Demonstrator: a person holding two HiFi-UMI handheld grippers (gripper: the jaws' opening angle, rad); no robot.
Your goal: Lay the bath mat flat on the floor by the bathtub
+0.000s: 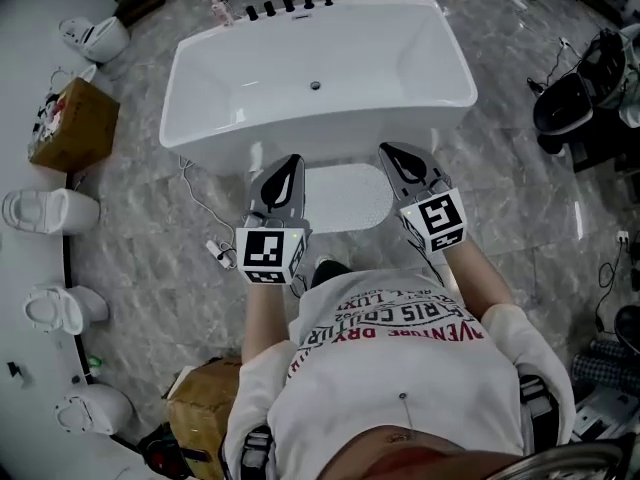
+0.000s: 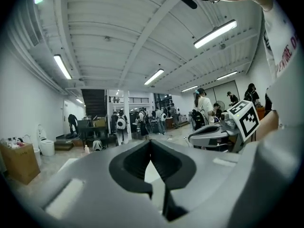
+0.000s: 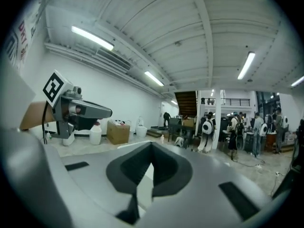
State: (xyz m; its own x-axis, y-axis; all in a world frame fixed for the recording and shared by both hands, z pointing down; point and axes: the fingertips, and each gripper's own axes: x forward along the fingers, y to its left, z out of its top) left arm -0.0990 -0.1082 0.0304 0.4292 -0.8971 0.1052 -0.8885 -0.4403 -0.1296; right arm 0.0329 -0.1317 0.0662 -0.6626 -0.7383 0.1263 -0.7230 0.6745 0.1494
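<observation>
The bath mat [image 1: 345, 196] is laid on the floor just before the bathtub [image 1: 318, 78]; the left gripper [image 1: 288, 163] is held over its left end, the right gripper [image 1: 392, 153] over its right; a cardboard box [image 1: 72, 123] is set well left of the bathtub.

Large open workshop hall: freestanding bathtub [image 1: 318, 78] on a stone-patterned floor [image 1: 150, 228], loose toilets [image 1: 50, 210] lined along one side, cardboard box [image 1: 72, 126] beside them, long ceiling strip lights [image 2: 215, 33], people [image 2: 121, 125] standing at the far end.

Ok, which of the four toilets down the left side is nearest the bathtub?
The topmost toilet in the head view, beyond the cardboard box, off the bathtub's tap-end corner. The other three line up lower down, farther from it.
</observation>
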